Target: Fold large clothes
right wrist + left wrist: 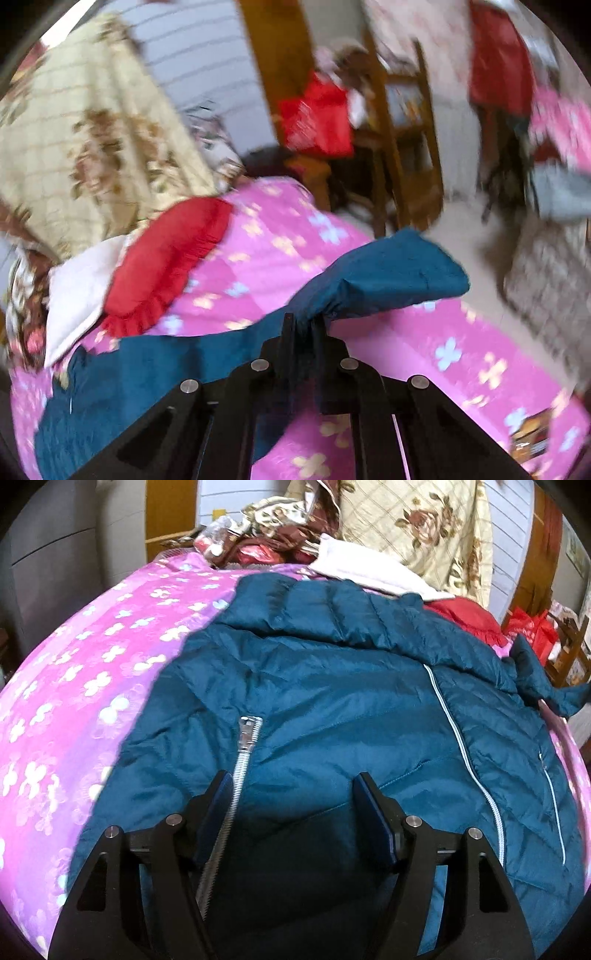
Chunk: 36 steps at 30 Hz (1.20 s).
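A teal quilted jacket (332, 701) lies spread on a pink flowered bedspread (81, 686), its collar at the far side. A silver zipper (242, 753) runs down past my left finger. My left gripper (295, 794) is open just above the jacket's front, holding nothing. In the right wrist view my right gripper (304, 321) is shut on the jacket's teal sleeve (388, 277) and holds it lifted above the bedspread (295, 240). The sleeve end sticks out beyond the fingers.
A red frilled cushion (166, 266) and a white cloth (77, 288) lie near the jacket's collar. Floral quilts (417, 528) are piled at the head of the bed. A wooden chair (399, 122) with a red bag (317, 118) stands past the bed edge.
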{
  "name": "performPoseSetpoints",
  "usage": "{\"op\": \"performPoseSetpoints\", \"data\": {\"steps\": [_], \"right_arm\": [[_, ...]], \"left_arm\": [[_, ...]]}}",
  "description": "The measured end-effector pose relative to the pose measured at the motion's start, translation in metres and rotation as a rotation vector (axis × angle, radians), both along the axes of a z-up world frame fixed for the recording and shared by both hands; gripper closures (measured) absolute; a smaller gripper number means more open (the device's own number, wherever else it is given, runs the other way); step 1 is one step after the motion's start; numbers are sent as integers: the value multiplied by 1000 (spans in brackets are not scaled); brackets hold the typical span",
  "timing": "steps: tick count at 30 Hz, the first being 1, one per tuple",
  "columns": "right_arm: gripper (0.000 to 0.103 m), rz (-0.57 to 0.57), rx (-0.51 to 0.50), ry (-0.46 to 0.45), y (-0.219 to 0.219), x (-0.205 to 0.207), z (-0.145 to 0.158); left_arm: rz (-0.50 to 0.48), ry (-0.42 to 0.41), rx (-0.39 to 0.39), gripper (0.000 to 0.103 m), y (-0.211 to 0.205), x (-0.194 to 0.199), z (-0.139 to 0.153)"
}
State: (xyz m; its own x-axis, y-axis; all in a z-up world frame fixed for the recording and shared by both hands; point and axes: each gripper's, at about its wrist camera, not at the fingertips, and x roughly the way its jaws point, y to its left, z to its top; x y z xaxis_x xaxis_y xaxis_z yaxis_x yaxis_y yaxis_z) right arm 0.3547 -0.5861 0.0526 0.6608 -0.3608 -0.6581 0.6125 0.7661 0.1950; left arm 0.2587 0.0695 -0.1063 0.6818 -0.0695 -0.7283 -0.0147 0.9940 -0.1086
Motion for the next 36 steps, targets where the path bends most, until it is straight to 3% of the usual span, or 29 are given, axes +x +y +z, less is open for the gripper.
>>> {"op": "performPoseSetpoints", "data": {"steps": [6, 10, 14, 16, 19, 20, 22, 24, 30, 36], "right_arm": [[99, 211, -106, -57, 117, 11, 72], [99, 388, -107, -84, 207, 23, 91], [99, 586, -104, -41, 304, 39, 75], [99, 704, -72, 15, 352, 45, 54], [95, 791, -15, 100, 391, 46, 17], [93, 798, -4, 120, 395, 45, 6], [69, 782, 11, 158, 390, 44, -16], [59, 705, 14, 175, 364, 39, -33], [58, 430, -105, 207, 245, 9, -54], [54, 401, -216, 269, 184, 4, -67]], "left_arm": [[62, -120, -38, 35, 27, -21, 38], [127, -142, -71, 35, 52, -24, 50], [186, -129, -93, 35, 77, -22, 49], [206, -126, -105, 35, 87, -20, 49], [222, -125, -109, 35, 96, -21, 48], [222, -123, -110, 35, 97, -22, 48], [219, -121, -115, 35, 99, -24, 48], [214, -119, -114, 35, 98, -25, 48], [193, -106, -132, 35, 91, -23, 47], [178, -91, -80, 35, 72, -14, 40]]}}
